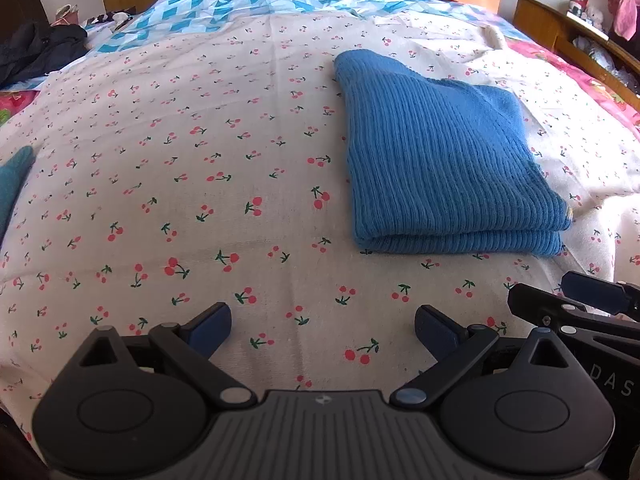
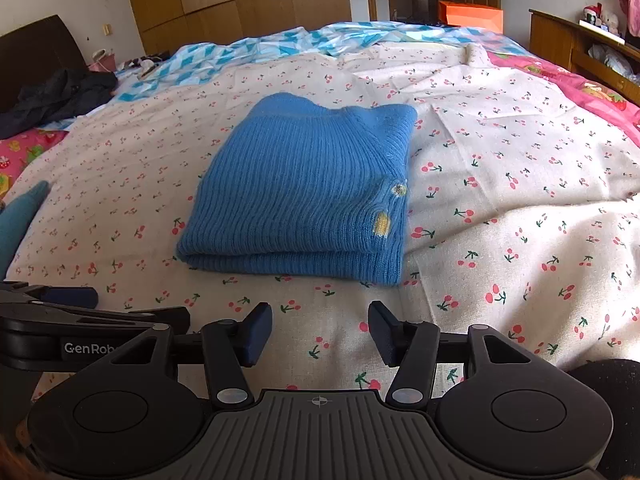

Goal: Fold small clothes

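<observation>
A blue ribbed knit garment (image 1: pixel 436 152) lies folded into a neat rectangle on the cherry-print sheet (image 1: pixel 200 184); it also shows in the right wrist view (image 2: pixel 304 192), with small yellow marks near its right edge. My left gripper (image 1: pixel 322 326) is open and empty, hovering over bare sheet, near and left of the garment. My right gripper (image 2: pixel 320 330) is open and empty, just in front of the garment's folded front edge. The right gripper's fingers (image 1: pixel 592 296) show at the right edge of the left wrist view.
A teal cloth (image 1: pixel 14 180) lies at the bed's left edge, also seen in the right wrist view (image 2: pixel 20 216). A dark garment (image 2: pixel 60 96) sits at the far left. A blue-white patterned cover (image 2: pixel 280 46), orange box (image 2: pixel 470 14) and wooden shelf (image 2: pixel 580 48) lie beyond.
</observation>
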`<state>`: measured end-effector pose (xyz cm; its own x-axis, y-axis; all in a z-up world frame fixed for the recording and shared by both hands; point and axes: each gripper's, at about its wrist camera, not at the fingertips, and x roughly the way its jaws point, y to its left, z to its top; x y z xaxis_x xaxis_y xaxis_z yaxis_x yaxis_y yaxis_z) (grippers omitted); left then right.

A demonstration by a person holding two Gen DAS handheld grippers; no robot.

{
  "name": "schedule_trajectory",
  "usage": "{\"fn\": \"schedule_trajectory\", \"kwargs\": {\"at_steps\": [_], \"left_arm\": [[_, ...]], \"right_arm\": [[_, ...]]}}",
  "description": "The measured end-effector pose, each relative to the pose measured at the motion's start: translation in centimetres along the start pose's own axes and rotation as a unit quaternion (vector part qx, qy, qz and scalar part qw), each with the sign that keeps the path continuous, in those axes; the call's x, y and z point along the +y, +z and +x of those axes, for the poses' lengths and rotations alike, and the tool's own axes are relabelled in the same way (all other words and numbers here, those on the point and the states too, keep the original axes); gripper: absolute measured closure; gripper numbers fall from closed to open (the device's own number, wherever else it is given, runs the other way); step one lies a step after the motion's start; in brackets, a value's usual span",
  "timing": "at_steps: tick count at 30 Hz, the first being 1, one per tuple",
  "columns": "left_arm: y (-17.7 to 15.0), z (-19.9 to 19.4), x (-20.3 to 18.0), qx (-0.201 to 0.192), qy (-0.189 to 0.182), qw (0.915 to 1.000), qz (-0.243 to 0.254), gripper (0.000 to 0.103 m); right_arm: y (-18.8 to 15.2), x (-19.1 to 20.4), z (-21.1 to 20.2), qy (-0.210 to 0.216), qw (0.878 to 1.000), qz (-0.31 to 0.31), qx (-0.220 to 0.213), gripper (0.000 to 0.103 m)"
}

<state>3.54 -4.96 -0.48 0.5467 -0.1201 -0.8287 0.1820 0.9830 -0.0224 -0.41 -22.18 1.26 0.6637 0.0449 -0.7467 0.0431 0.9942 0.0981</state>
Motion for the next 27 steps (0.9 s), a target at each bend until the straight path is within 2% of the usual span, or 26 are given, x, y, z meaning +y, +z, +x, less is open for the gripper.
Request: {"fn": "schedule_trajectory", "kwargs": {"at_steps": [5, 10, 27], "left_arm": [[0.07, 0.1, 0.15, 0.009, -0.003, 1.0, -0.002, 0.0], [0.04, 0.12, 0.36, 0.013, -0.011, 0.9998, -0.01, 0.0], [0.0, -0.21, 0.61, 0.014, -0.018, 0.9995, -0.022, 0.0]], "right_arm": [[-0.08, -0.01, -0.08, -0.003, 1.0, 0.003, 0.001, 0.049], [-0.06, -0.2, -0.16, -0.008, 1.0, 0.007, 0.001, 0.044], [-0.11, -0.26, -0.05, -0.018, 1.0, 0.008, 0.006, 0.042]]}}
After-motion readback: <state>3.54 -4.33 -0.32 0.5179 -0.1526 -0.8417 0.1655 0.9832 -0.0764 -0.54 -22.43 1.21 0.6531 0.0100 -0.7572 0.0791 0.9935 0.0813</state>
